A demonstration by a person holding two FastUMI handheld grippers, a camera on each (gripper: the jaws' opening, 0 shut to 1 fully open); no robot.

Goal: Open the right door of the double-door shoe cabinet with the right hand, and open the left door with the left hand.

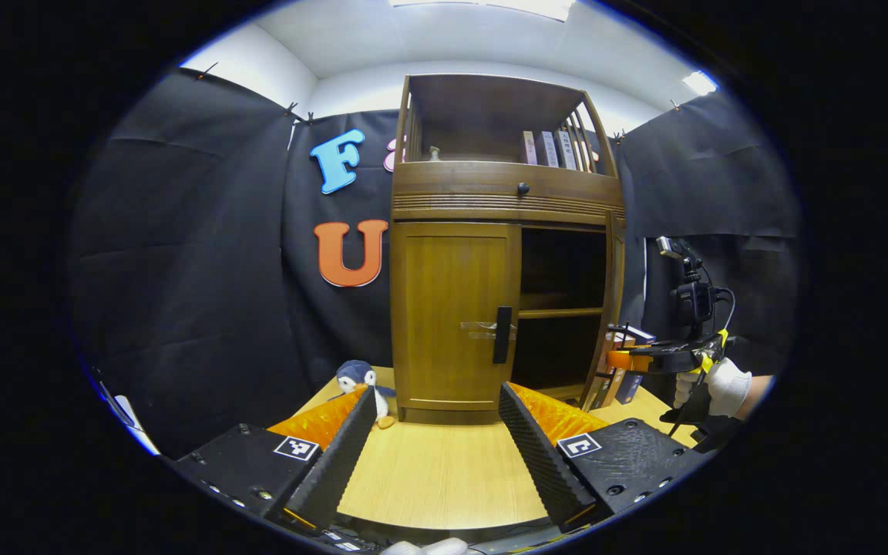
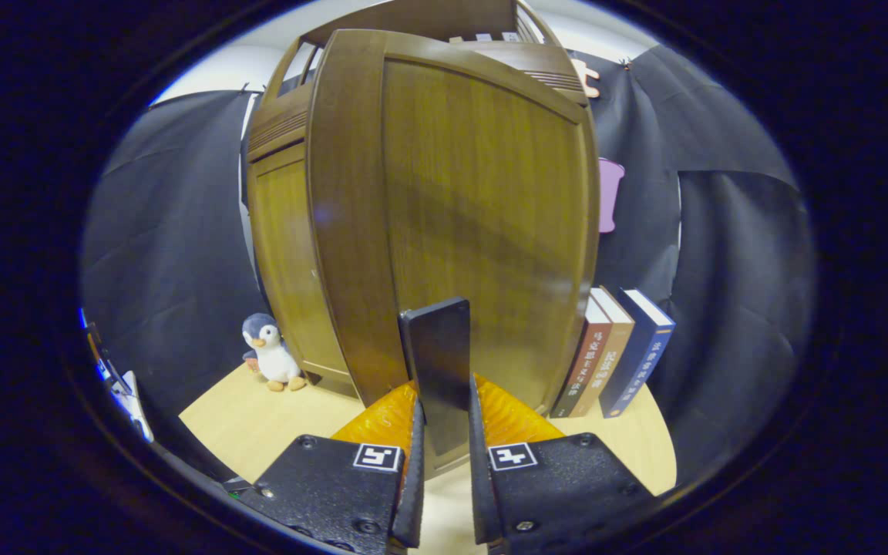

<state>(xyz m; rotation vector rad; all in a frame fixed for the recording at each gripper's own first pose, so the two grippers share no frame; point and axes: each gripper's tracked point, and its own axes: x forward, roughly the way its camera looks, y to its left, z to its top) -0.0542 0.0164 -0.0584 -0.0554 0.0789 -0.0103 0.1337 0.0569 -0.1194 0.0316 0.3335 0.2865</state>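
The wooden shoe cabinet (image 1: 490,200) stands on the table. Its left door (image 1: 452,316) is closed, with a dark vertical handle (image 1: 502,334) at its inner edge. My left gripper (image 1: 436,420) is open and hangs in front of that door, a short way from the handle. The right door (image 2: 482,216) is swung out, leaving dark shelves (image 1: 563,312) exposed. My right gripper (image 2: 444,405) is shut on the right door's handle (image 2: 436,347). The left gripper view has that right gripper (image 1: 620,359) at the edge-on right door (image 1: 613,301), held by a gloved hand (image 1: 721,385).
A toy penguin (image 1: 363,381) stands on the table (image 1: 428,470) by the cabinet's left corner. A few books (image 2: 613,351) lean upright behind the opened right door. More books (image 1: 552,148) stand on the top shelf. Black cloth walls close in on all sides.
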